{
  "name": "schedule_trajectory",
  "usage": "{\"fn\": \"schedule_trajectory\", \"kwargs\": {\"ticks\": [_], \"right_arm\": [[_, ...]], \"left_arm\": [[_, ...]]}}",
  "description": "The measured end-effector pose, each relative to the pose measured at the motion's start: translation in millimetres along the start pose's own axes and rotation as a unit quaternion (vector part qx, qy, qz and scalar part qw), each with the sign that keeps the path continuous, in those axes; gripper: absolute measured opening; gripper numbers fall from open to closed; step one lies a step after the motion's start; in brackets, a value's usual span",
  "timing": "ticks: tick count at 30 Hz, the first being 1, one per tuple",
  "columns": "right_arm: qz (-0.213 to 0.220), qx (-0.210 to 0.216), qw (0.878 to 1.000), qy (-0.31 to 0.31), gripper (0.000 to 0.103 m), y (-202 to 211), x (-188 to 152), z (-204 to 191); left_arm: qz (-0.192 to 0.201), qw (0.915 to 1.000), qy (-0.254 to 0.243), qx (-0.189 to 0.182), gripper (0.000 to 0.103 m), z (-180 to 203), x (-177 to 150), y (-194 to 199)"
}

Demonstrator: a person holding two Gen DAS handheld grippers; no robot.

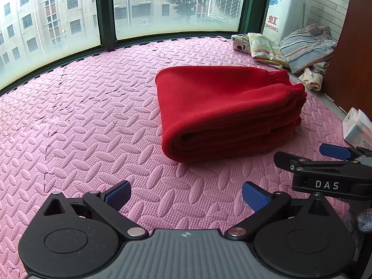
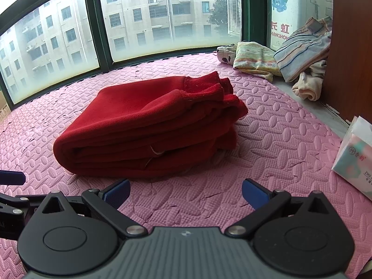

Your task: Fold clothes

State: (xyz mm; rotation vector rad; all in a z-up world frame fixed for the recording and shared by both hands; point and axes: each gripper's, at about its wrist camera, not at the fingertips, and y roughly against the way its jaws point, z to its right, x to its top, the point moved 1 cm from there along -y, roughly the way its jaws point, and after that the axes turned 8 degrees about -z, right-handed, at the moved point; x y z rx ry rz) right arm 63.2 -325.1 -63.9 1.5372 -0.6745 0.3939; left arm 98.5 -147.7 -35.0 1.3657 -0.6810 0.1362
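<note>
Pink foam floor mat (image 1: 81, 116), spanning both views. Folded red garment (image 1: 223, 114) lying flat at mid-mat, ahead of both tongs, apart from each; long axis running left to right, rounded fold edge toward the cameras, ribbed cuffs at the right end. Heap of unfolded clothes (image 1: 302, 46) at far right corner. Tissue pack (image 2: 355, 160) at right edge. Left tongs (image 1: 186, 196) spread, empty. Right tongs (image 2: 186, 193) spread, empty, judged slightly nearer the garment.
</note>
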Motion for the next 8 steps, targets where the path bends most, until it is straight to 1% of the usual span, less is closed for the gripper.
{"fn": "schedule_trajectory", "kwargs": {"ticks": [8], "right_arm": [[-0.001,-0.003,1.000,0.003,0.103,-2.7,2.0,-0.6]], "left_arm": [[0.003,1.0000,-0.001,-0.001,0.103,-1.3,0.8,-0.7]]}}
